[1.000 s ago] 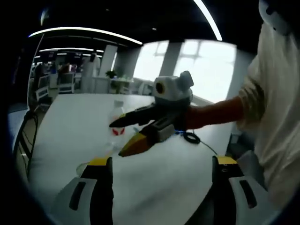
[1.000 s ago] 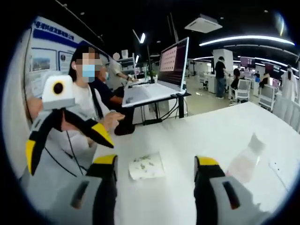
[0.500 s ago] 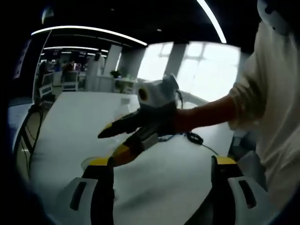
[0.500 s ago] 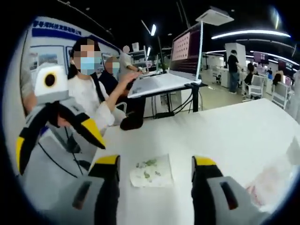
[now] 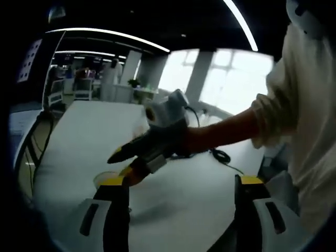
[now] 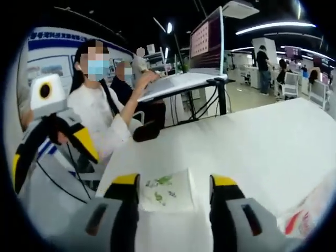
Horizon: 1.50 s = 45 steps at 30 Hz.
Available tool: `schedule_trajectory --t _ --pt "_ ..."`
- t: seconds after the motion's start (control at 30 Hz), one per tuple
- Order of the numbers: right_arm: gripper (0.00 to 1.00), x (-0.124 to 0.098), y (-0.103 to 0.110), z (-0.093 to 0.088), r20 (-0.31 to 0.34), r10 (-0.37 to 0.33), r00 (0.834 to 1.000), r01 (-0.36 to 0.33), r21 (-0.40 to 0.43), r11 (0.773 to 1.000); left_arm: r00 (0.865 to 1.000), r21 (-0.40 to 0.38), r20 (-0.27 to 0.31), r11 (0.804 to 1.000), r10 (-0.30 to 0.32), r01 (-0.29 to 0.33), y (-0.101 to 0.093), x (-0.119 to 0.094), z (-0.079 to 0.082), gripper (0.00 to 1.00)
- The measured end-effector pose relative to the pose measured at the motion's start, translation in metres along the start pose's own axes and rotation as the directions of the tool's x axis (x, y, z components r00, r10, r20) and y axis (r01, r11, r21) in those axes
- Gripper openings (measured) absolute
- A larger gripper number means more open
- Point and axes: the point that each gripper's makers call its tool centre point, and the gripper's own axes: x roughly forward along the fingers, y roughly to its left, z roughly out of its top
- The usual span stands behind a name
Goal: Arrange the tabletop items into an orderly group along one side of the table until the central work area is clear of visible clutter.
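A white packet with green print (image 6: 167,192) lies flat on the white table (image 6: 262,136), right between the spread jaws of my right gripper (image 6: 174,181), which is open and holds nothing. A clear plastic bottle with a red label (image 6: 307,212) lies at the lower right edge of the right gripper view. My left gripper (image 5: 181,181) is open and empty above the table (image 5: 79,136); it also appears open at the left as the left gripper (image 6: 51,157). The right gripper (image 5: 122,165), on an orange-sleeved arm, reaches in low over a pale round item (image 5: 104,179).
A black cable (image 5: 220,156) coils on the table near its far edge. The person in a cream top (image 5: 307,121) stands at the right. Seated people (image 6: 100,100) and a desk with a monitor (image 6: 207,42) sit beyond the table's left edge.
The right gripper has dropped and moved forward, so the packet now sits between its jaws and the bottle has slid to the view's lower right. In the left view it moved left and down.
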Motion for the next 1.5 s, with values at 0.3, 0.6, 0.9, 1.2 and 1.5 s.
schedule_trajectory --t 0.3,0.6,0.9,1.2,1.5 --pt "0.43 0.006 -0.005 -0.007 -0.008 0.031 1.0 -0.03 0.062 0.998 1.0 -0.004 0.007 1.0 0.001 -0.001 0.002 0.0 0.0 0.77" --pt "0.26 0.002 0.004 -0.018 -0.038 0.072 0.997 -0.069 0.085 0.994 1.0 -0.009 0.003 1.0 -0.007 0.007 0.002 0.002 -0.003 0.76" --pt "0.13 -0.004 0.012 -0.029 -0.067 0.109 0.992 -0.103 0.092 0.99 1.0 -0.01 -0.008 1.0 -0.01 0.01 0.001 0.004 -0.007 0.74" --pt "0.06 -0.013 0.036 -0.038 -0.099 0.214 0.972 -0.205 0.097 0.974 1.0 -0.012 -0.014 1.0 -0.014 0.014 0.0 0.005 -0.009 0.72" --pt "0.0 -0.021 0.054 -0.048 -0.129 0.265 0.956 -0.254 0.094 0.963 1.0 -0.011 -0.011 1.0 -0.018 0.018 -0.003 0.003 -0.009 0.71"
